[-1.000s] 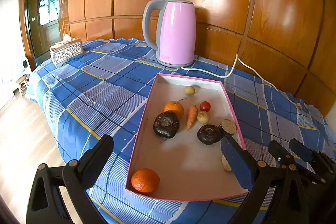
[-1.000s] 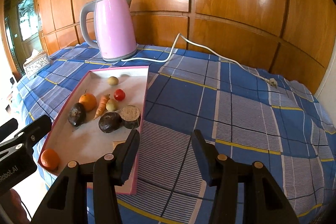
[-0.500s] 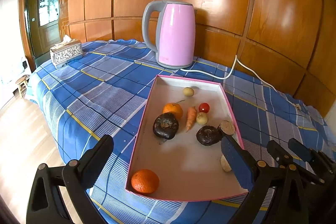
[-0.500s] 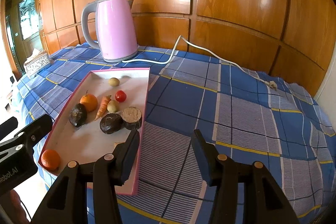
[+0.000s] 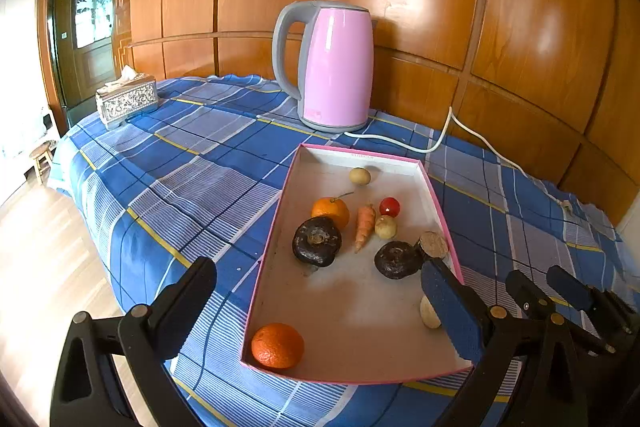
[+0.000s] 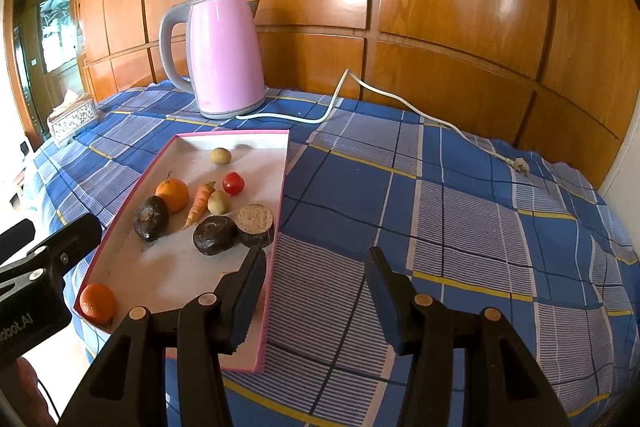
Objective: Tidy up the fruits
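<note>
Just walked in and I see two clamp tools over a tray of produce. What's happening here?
A person holds a gripper in each hand above the blue plaid tablecloth, about to sort produce. The left gripper and right gripper both hang open and empty. Everything lies untouched in the pink-rimmed tray: two oranges, a carrot, a red tomato and some dark fruits. A pink kettle stands behind.

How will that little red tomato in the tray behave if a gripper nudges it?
The red tomato looks round and glossy, so it would probably roll across the tray's flat floor. It may bump the carrot nearby. Its smooth skin could slip between pads.
</note>
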